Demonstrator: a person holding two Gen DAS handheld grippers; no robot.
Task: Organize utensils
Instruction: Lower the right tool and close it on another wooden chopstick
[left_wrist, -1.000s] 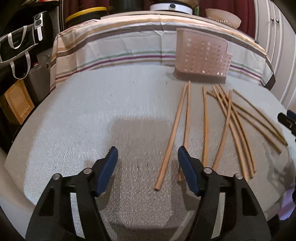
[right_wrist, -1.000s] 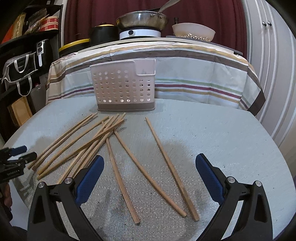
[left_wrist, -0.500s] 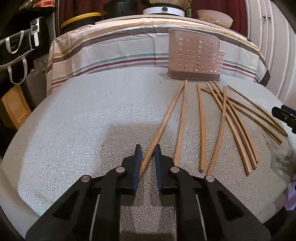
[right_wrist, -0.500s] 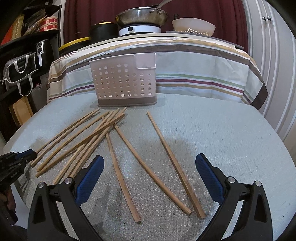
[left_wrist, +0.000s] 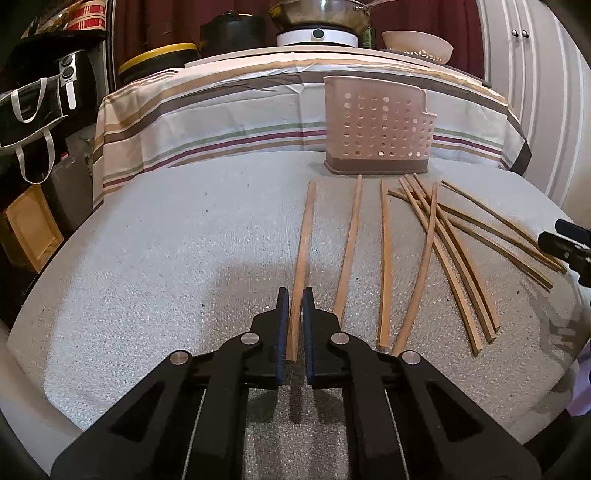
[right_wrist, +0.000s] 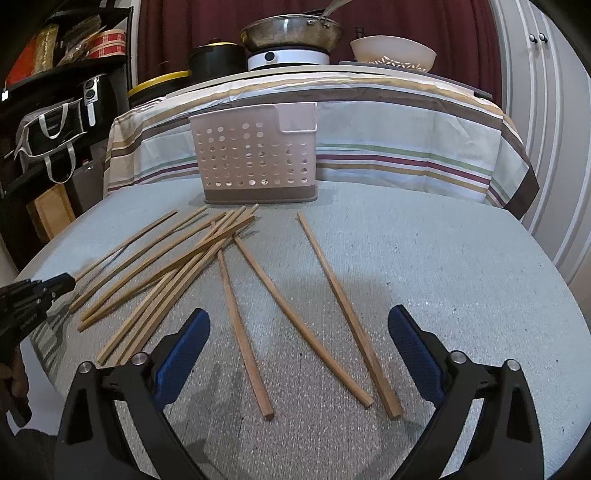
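Your left hand-held gripper (left_wrist: 294, 328) is pressed together on the near end of one chopstick (left_wrist: 303, 258), the leftmost of those lying on the table (left_wrist: 166, 258). The stick runs straight away from you between the blue pads (left_wrist: 282, 325), pointing toward the holder (left_wrist: 376, 129), a perforated plastic caddy standing upright at the far edge of the table. Gripping the stick by its end, in line with the fingers, looks meant to let you tip it upright and drop it into the holder's open top. The other chopsticks (left_wrist: 436, 251) lie to the right: a few singly and roughly parallel, the rest crossed in a loose pile. Your right hand-held gripper (right_wrist: 298, 350) hovers spread wide above three separate sticks (right_wrist: 288, 306) on its side, touching none, seemingly waiting its turn. No sticks can be seen in the holder, so the sorting appears to be at its start. The thin stick may twist in the pinch.
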